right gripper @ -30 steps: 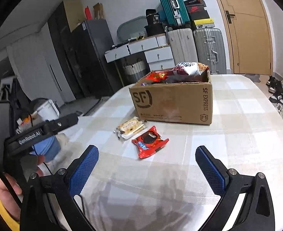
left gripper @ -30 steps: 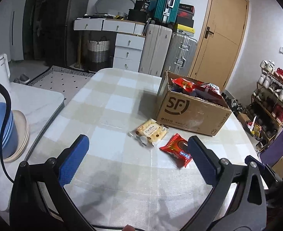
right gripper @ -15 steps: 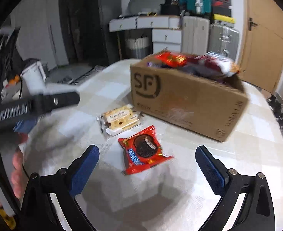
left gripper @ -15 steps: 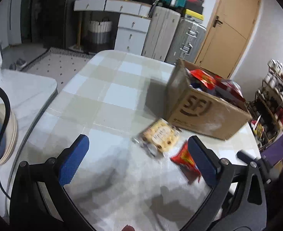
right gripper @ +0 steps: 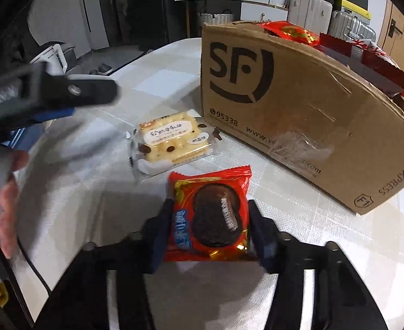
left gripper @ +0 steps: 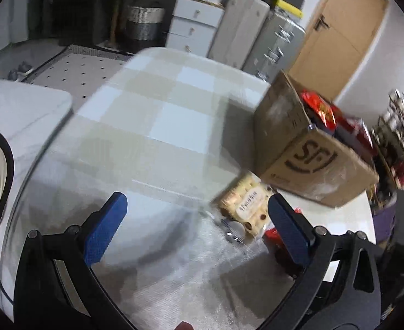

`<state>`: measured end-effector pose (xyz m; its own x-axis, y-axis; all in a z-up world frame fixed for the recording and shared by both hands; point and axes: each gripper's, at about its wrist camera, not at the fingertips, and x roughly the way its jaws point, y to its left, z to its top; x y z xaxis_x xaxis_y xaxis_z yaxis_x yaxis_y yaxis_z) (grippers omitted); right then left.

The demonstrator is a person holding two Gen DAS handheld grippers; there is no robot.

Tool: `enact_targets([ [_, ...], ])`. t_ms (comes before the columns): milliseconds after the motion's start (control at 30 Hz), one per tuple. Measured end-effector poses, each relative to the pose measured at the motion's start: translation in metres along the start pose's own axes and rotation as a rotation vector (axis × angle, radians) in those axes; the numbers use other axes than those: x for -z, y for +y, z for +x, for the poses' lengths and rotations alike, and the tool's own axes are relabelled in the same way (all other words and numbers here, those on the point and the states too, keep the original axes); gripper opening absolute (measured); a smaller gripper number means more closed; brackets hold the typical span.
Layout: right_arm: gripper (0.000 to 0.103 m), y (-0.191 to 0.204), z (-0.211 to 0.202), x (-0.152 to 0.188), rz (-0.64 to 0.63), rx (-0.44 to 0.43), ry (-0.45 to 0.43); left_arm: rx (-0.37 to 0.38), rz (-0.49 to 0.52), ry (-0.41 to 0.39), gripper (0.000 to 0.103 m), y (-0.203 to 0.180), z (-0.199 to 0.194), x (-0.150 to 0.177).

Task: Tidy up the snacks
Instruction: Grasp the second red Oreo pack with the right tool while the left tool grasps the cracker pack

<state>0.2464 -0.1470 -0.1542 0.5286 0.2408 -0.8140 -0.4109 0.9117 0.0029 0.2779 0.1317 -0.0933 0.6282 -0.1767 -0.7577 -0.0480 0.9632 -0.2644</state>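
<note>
A red cookie packet (right gripper: 202, 187) lies flat on the checked table (right gripper: 78, 192), and my right gripper (right gripper: 210, 203) is closing on it with a blue pad against each long side. Just behind it lies a clear packet of pale crackers (right gripper: 171, 140). The brown SF cardboard box (right gripper: 284, 104), filled with red snack bags, stands behind both. My left gripper (left gripper: 196, 201) hangs open over bare tablecloth, holding nothing. The cracker packet (left gripper: 246, 203) sits just inside its right finger, which partly hides the red packet (left gripper: 272, 233). The box (left gripper: 312, 159) is at the right.
A white side table (left gripper: 23, 104) with a black cable adjoins the left table edge. A white kettle (right gripper: 54, 55) stands beyond it. Suitcases (left gripper: 243, 30), white drawers (left gripper: 193, 27) and a wooden door (left gripper: 339, 33) line the back. A hand (right gripper: 9, 192) shows at the left.
Both grippers dropped lower and closer to the packets. The right gripper's wide jaws came in onto the red cookie packet. The left gripper stayed open and swung left, so the snacks sit at its right.
</note>
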Motion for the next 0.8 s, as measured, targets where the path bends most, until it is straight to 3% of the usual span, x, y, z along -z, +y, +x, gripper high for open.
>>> enact_targets([
  [200, 0.045, -0.005, -0.008, 0.010, 0.002, -0.038, 0.004, 0.066, 0.144, 0.058, 0.102, -0.031, 0.013, -0.002],
  [333, 0.045, -0.027, -0.022, 0.027, 0.069, -0.060, 0.023, 0.009, 0.295, 0.057, 0.102, -0.055, 0.023, -0.003],
  [467, 0.045, -0.045, -0.041, 0.043, 0.125, -0.076, 0.021, 0.006, 0.419, 0.128, 0.102, -0.074, 0.043, 0.001],
  [533, 0.045, -0.051, -0.050, 0.047, 0.148, -0.083, 0.009, -0.045, 0.490, 0.155, 0.101, -0.080, 0.056, 0.002],
  [733, 0.045, -0.046, -0.070, 0.054, 0.152, -0.115, -0.037, -0.020, 0.506, 0.198, 0.100, -0.084, 0.072, -0.009],
  [800, 0.045, -0.045, -0.073, 0.058, 0.151, -0.121, -0.047, -0.010, 0.521, 0.220, 0.091, -0.085, 0.076, -0.008],
])
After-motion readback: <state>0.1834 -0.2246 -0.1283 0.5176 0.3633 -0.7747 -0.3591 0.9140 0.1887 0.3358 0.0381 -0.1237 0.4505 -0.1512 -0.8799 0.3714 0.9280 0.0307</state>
